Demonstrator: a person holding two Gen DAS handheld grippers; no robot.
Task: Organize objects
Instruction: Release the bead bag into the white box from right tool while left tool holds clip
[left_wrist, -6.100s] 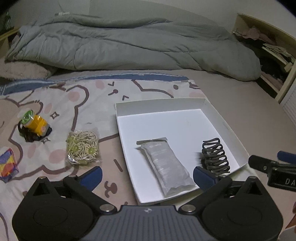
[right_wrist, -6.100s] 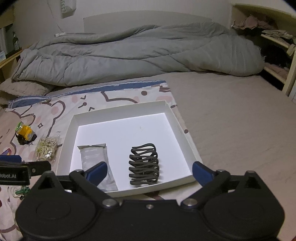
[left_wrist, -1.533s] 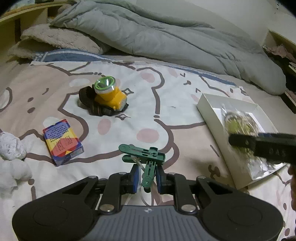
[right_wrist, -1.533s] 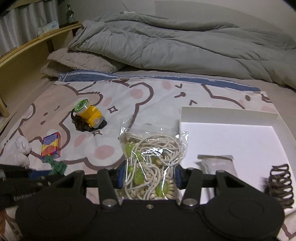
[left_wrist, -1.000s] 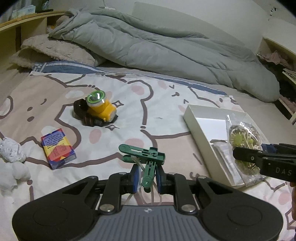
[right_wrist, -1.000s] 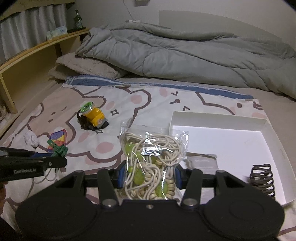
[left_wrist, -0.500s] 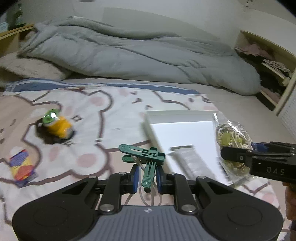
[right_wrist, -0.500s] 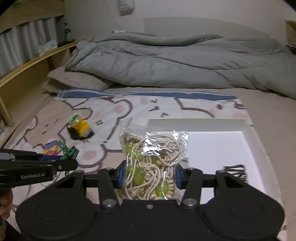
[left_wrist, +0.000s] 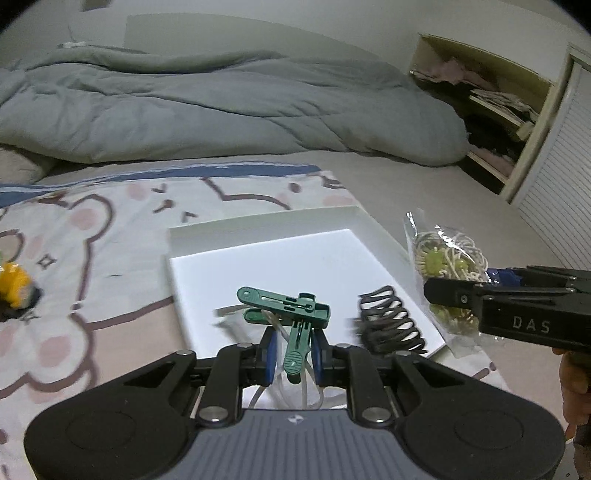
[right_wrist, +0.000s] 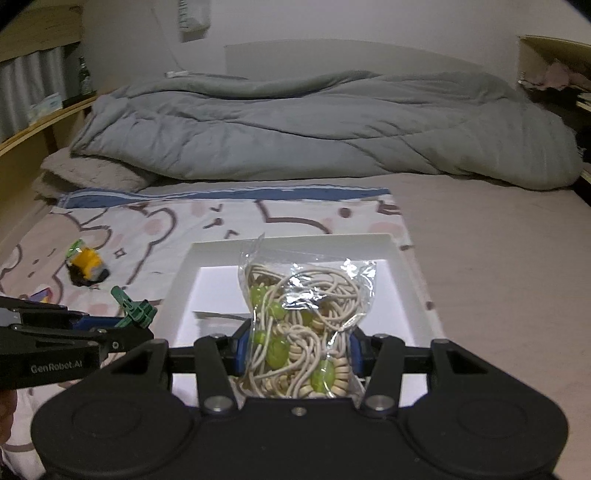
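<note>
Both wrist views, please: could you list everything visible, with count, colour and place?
box: one, white, on the bed
hair claw: one, black, inside the box
packet: one, grey, inside the box
clips: one bunch, green, held by left tool
bag of beaded cords: one, clear, cream and green, held by right tool
toy: one, yellow, on the cartoon sheet
duvet: one, grey, behind
shelves: right, cluttered
left tool: shut
right tool: shut

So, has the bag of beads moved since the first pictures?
Yes. It lay on the printed sheet left of the white tray; now the bag of beads is held in the right gripper, in front of the white tray.
</note>
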